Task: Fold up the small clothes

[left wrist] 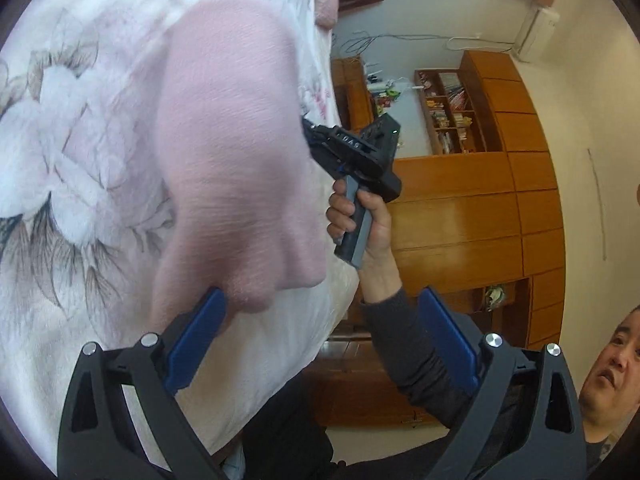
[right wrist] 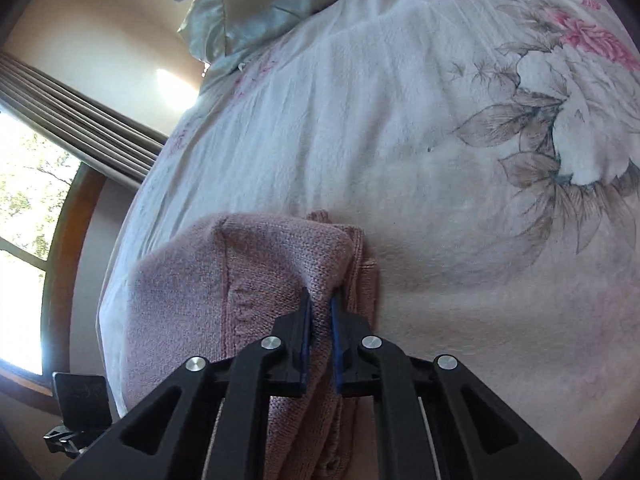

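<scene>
A pink knitted garment (left wrist: 232, 152) lies on the white floral bedspread (left wrist: 80, 128), blurred in the left wrist view. My left gripper (left wrist: 320, 312) is open, its blue pads (left wrist: 196, 340) wide apart, with the garment's near edge just past the left pad and nothing held. The right gripper (left wrist: 316, 136) shows there too, held by a hand (left wrist: 372, 224), its tip at the garment's right edge. In the right wrist view, my right gripper (right wrist: 320, 308) is shut on a fold of the pink garment (right wrist: 240, 272), which bunches between the blue pads.
Wooden cabinets and a bookshelf (left wrist: 452, 112) stand beyond the bed's edge, and a person (left wrist: 612, 368) is at the lower right. A pale blue pillow (right wrist: 256, 12) rests at the bed's head, with a window and curtain (right wrist: 60, 128) beside the bed.
</scene>
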`<state>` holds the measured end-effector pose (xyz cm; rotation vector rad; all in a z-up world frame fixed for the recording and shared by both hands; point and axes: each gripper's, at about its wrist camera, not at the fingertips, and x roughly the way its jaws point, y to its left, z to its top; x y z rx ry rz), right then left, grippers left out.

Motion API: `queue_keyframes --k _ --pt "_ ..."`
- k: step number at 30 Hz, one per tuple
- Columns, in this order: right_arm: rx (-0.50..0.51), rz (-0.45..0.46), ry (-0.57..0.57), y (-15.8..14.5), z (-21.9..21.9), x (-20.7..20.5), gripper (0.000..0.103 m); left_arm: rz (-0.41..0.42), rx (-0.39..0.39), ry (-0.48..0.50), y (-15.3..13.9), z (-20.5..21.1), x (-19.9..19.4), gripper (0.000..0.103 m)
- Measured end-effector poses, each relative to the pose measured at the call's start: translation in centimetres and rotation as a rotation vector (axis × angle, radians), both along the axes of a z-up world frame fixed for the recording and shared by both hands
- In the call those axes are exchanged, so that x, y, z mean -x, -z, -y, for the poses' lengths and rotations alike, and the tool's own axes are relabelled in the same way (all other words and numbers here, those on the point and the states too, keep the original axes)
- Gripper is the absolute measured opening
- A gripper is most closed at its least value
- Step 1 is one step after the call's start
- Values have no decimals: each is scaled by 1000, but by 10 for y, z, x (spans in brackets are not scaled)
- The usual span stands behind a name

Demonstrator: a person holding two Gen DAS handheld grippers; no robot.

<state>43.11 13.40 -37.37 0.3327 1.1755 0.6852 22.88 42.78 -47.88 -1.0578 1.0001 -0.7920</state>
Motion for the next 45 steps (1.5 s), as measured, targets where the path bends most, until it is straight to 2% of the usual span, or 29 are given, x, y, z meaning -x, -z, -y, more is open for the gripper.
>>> queue_keyframes --k 1,3,4,6,8,10,12,13,14,15,16,17,19,21,23,25,26,27,29,31,34,35,36,37,39,40,41,43,45 --pt "-28 -2 -5 -3 3 0 12 -40 -4 5 10 1 -4 96" --pt "-40 29 7 -21 13 10 32 -57 -30 38 7 3 -7 96" --pt "-18 79 20 -36 18 21 32 -34 -30 51 -2 1 -5 96" --pt "-48 170 -36 -70 23 57 32 32 8 75 -30 3 0 96" --pt "-147 146 -180 -82 14 92 32 108 24 111 -57 13 3 96" --pt "-163 77 -303 -67 1 120 28 130 21 135 -63 28 -5 96" --pt "-125 16 -327 -38 -2 129 24 61 -52 167 -43 43 -22 96" --pt "-102 -20 -311 -19 3 128 21 3 -78 187 -23 50 -29 96" --pt "-64 -39 -290 -1 8 126 8 -63 -119 205 -1 55 -35 96" --pt "-23 -40 -266 13 14 124 0 -116 -127 211 18 58 -38 93" --pt "-42 -64 -259 21 20 124 0 -144 -126 206 25 57 -39 83" --pt "-54 -69 -254 18 25 127 0 -131 -115 198 19 54 -38 84" --pt "-75 -20 -272 -4 29 140 6 -46 -63 159 -7 49 -30 95" --pt "-122 15 -290 -25 28 153 9 22 -17 129 -26 44 -23 96" --pt "-137 35 -321 -32 24 168 10 54 -36 98 -34 46 -18 99" --pt "-106 12 -344 -16 13 175 11 18 -101 114 -23 63 -23 99" --pt "-76 -7 -336 -3 11 174 10 -17 -168 126 -14 73 -25 99" --pt "-42 -25 -314 10 11 170 6 -57 -230 140 0 82 -27 99" --pt "-44 -60 -282 21 19 170 2 -106 -201 110 12 88 -27 99" --pt "-54 -32 -268 3 27 180 10 -81 -178 56 0 85 -12 99" --pt "-55 41 -218 -35 50 204 26 -21 -159 -56 -30 77 25 100" --pt "-36 75 -198 -48 56 216 37 14 -179 -106 -44 73 43 100" --pt "-16 113 -185 -61 60 233 49 63 -229 -176 -61 72 65 100" --pt "13 156 -166 -75 63 249 55 125 -305 -239 -80 75 87 100" --pt "99 294 -114 -109 66 296 82 273 -548 -340 -119 83 137 100" --pt "144 382 -89 -127 67 323 89 331 -699 -379 -135 91 160 100" --pt "206 479 -46 -145 68 352 100 374 -815 -424 -152 101 181 100" --pt "313 644 58 -179 63 394 99 410 -948 -519 -177 117 223 100" --pt "339 696 142 -205 61 430 99 408 -1052 -590 -198 125 258 100"
